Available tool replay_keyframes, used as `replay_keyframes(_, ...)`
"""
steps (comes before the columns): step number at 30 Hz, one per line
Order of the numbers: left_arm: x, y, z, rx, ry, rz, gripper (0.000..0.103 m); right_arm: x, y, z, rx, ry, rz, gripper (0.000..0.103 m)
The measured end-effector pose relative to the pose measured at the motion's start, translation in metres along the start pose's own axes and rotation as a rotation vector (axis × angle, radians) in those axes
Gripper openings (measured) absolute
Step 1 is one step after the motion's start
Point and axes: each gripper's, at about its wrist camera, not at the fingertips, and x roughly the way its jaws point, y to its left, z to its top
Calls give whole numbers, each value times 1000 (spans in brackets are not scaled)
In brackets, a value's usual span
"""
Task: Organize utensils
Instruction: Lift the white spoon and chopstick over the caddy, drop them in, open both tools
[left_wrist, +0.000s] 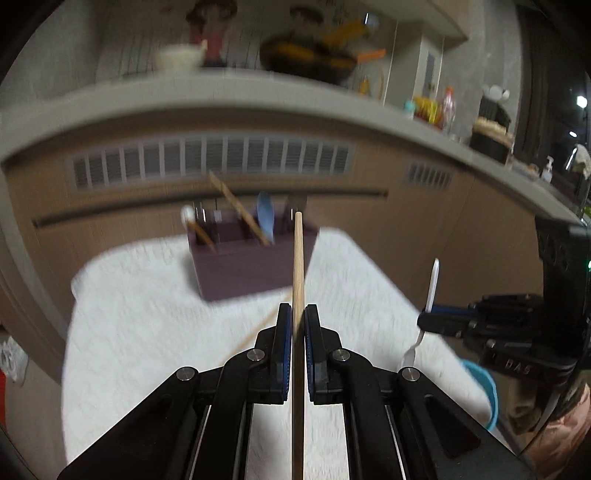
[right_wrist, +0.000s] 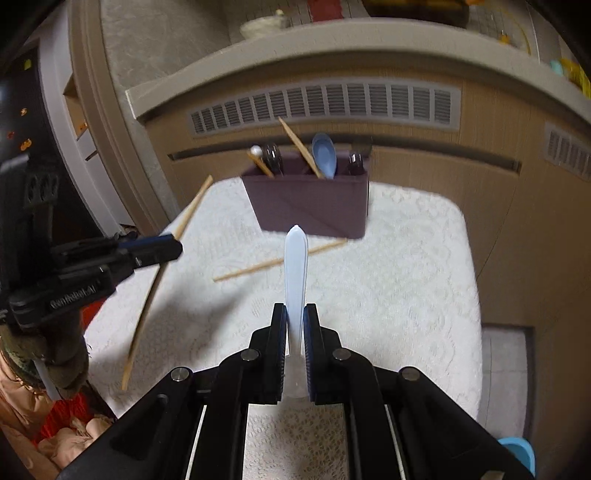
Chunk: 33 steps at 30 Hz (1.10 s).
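Left claw (left_wrist: 298, 325) clamps a wooden chopstick (left_wrist: 297, 258); right claw (right_wrist: 294, 325) clamps a white spoon (right_wrist: 295, 266); the purple holder (right_wrist: 310, 203) stands far on the bench (right_wrist: 406, 277).

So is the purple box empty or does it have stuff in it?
Not empty: the purple box holds a blue spoon and chopsticks.

My right gripper (right_wrist: 294, 325) is clamped on a pale white plastic spoon (right_wrist: 295, 266), handle pointing forward toward the dark purple rectangular utensil holder (right_wrist: 314, 206) on the white textured cloth (right_wrist: 388, 277). A light wooden chopstick (right_wrist: 273, 262) lies on the cloth before the holder. At my left, my left gripper (right_wrist: 162, 247) grips another wooden chopstick (right_wrist: 147, 295).
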Motion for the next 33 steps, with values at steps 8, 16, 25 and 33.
replay_keyframes(8,-44,-2,125,14,-320,40,7,-65,15,107,-85,-258,-63,9)
replay_keyframes(16,-34,18,191,12,-468,70,7,-56,-1,188,-62,-369,-76,9)
replay_keyframes(25,44,61,217,-51,-423,71,7,20,-19,226,-49,-320,-87,9)
replay_keyframes(33,126,99,193,-121,-316,53,7,110,-38,211,-19,-173,-84,9)
